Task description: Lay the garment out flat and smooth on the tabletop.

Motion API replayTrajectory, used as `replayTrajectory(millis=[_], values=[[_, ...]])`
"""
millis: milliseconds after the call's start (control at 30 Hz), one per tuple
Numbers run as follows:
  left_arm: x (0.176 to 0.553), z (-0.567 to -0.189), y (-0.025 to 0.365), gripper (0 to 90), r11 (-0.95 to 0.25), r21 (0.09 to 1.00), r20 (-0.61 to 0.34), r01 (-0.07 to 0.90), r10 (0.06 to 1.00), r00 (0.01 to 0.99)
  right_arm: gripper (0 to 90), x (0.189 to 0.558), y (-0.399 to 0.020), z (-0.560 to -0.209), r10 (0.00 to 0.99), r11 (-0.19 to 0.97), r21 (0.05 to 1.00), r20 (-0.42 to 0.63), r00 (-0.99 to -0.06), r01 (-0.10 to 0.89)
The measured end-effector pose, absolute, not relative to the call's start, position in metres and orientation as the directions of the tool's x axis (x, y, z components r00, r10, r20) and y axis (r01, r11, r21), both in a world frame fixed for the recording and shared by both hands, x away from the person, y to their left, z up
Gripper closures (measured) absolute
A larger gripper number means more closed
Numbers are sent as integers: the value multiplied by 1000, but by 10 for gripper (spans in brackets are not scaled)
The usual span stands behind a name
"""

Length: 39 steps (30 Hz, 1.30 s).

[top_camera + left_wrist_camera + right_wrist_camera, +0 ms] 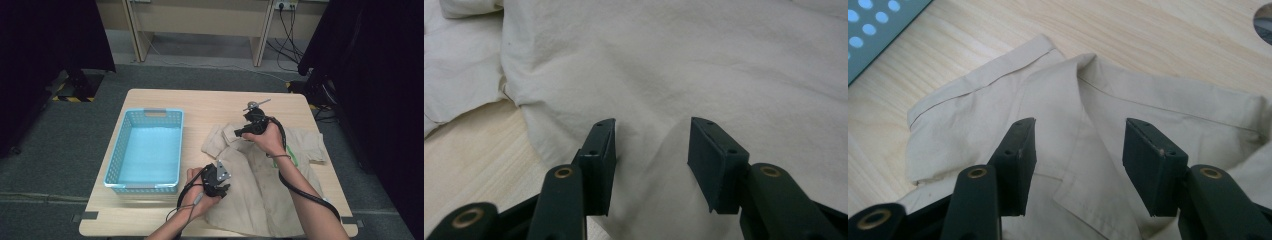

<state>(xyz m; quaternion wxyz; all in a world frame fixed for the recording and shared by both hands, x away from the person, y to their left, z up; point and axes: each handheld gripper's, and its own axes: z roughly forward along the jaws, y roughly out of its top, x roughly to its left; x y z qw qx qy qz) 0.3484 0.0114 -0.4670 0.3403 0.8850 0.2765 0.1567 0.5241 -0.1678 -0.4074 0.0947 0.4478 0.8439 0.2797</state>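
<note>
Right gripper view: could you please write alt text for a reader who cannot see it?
Two black jaws of the right gripper stand open over the collar of a beige shirt lying on a light wooden table. A corner of a blue basket shows at the upper left.

hidden: shirt [260, 190] hem cut by bottom edge | basket [878, 30] (corner only) cropped top-left

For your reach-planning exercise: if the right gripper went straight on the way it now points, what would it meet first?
Most likely the shirt's collar: it lies right ahead of the right gripper, whose open jaws straddle the collar fold. Beyond it comes bare table. How near the pads are to the cloth is hard to judge.
</note>
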Motion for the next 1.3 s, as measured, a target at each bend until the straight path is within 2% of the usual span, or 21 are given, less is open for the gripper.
replayTrajectory(millis=[300,367,500,567,667,800,867,1067,1300], values=[[349,-467,11,539,-618,688,91,380,594,800,415,538,-155,-421,806,464,531,80,-587,709],[349,-467,11,539,-617,688,89,381,593,800,435,541,-153,-423,802,470,526,81,-591,709],[349,-467,11,539,-618,688,89,380,592,801,550,544,-153,-425,792,466,520,116,-600,715],[349,-467,11,539,-617,689,89,380,592,801,550,546,-153,-427,791,464,515,126,-599,721],[349,-467,10,540,-618,689,91,378,591,801,499,548,-153,-430,792,467,512,121,-598,722],[349,-467,10,540,-616,691,89,379,592,801,499,547,-149,-431,789,466,510,131,-601,723],[349,-467,10,540,-616,691,88,379,592,801,547,547,-147,-431,778,485,511,118,-617,709],[348,-467,11,548,-615,691,88,379,592,801,855,545,-145,-429,782,511,490,78,-619,707],[346,-468,11,558,-604,701,88,380,601,794,886,547,-155,-417,825,434,538,84,-558,723]])
